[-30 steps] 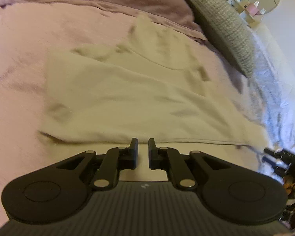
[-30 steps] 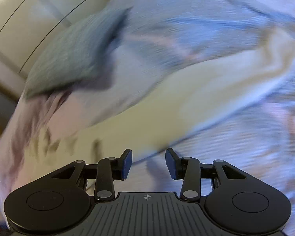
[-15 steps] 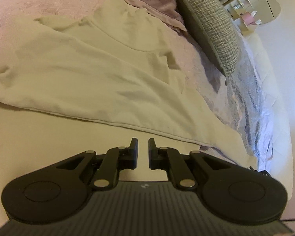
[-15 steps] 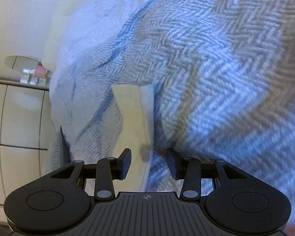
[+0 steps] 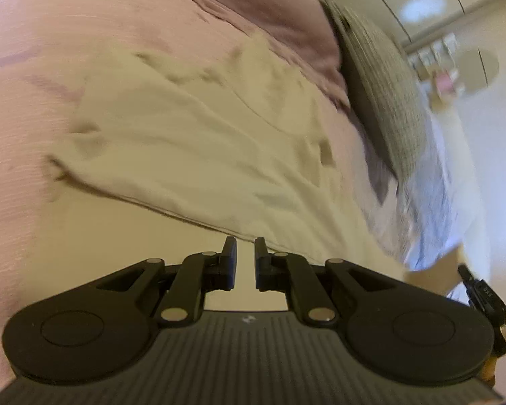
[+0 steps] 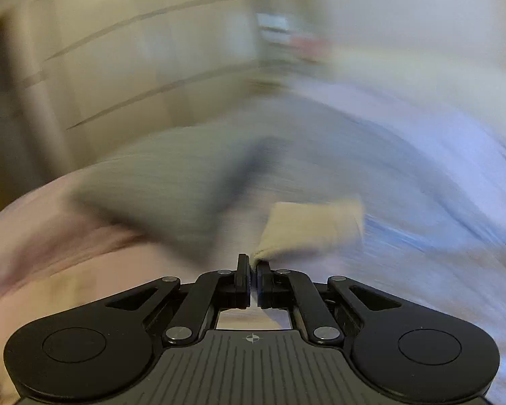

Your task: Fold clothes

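Cream garment rumpled, soft, right fingers pinching its cuff, left fingers apart.

Both views low over bed

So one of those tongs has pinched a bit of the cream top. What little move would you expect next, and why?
Probably the right tongs, shut on the cream sleeve end, carry it across onto the body of the cream top, which lies spread on the pink bedspread. The left tongs sit slightly apart at its near edge, gripping nothing visible.
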Available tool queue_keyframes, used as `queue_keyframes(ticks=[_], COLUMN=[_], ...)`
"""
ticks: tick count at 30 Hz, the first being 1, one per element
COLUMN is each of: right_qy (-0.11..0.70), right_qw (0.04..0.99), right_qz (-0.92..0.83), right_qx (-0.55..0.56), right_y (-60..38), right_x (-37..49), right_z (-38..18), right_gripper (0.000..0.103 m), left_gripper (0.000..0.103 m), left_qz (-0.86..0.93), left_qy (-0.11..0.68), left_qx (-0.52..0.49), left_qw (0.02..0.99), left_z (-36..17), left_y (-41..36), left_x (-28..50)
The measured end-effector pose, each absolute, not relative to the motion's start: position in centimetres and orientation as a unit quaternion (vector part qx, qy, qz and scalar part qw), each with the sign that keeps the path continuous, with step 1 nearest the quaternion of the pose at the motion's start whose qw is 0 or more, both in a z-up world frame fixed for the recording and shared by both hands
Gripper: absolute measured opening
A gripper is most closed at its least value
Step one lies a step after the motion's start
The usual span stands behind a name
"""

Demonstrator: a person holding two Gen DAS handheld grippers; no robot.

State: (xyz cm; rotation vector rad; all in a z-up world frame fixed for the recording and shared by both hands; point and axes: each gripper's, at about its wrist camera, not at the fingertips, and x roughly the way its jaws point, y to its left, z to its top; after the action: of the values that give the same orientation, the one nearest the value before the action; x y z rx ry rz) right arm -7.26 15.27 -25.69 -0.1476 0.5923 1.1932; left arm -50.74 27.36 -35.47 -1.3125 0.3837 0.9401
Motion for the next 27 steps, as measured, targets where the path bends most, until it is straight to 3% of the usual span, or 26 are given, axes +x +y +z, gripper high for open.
queue_keyframes(ticks=[4,8,12,15,24,26,27], right_qy=[0.224,0.263,0.311,0.331,0.433,0.451,0.458], right_qw=[0.698,0.588,0.509,0.514,0.636,0.653,0.658], right_qz=[0.668,0.728,0.720,0.706,0.559,0.532,0.524], right_qx=[-0.129,-0.234,-0.356,-0.357,-0.309,-0.296,-0.287], right_y=[19.8,23.3,23.7,22.1,18.4,18.1,18.0], right_x=[-21.3,-34.3,-40.4,-38.9,-25.3,-23.0,-22.2], right_z=[-24.5,-29.1,-34.7,-35.0,-35.4,-35.9,-36.0], right_gripper=[0.002,0.003,0.039,0.050,0.050,0.050,0.050], left_gripper=[0.006,0.007,0.015,0.024,0.033,0.021,0.003], left_qz=[0.433,0.465,0.463,0.444,0.441,0.447,0.441], left_qy=[0.140,0.115,0.121,0.130,0.162,0.179,0.186], left_qx=[-0.596,-0.597,-0.610,-0.624,-0.631,-0.613,-0.603], left_qw=[0.662,0.643,0.632,0.630,0.617,0.627,0.639], left_z=[-34.7,-34.0,-34.9,-36.8,-42.7,-43.2,-43.1], left_y=[27.3,27.6,28.1,28.1,28.4,28.9,29.2], left_x=[-54.0,-59.5,-61.8,-61.0,-55.5,-54.4,-53.9])
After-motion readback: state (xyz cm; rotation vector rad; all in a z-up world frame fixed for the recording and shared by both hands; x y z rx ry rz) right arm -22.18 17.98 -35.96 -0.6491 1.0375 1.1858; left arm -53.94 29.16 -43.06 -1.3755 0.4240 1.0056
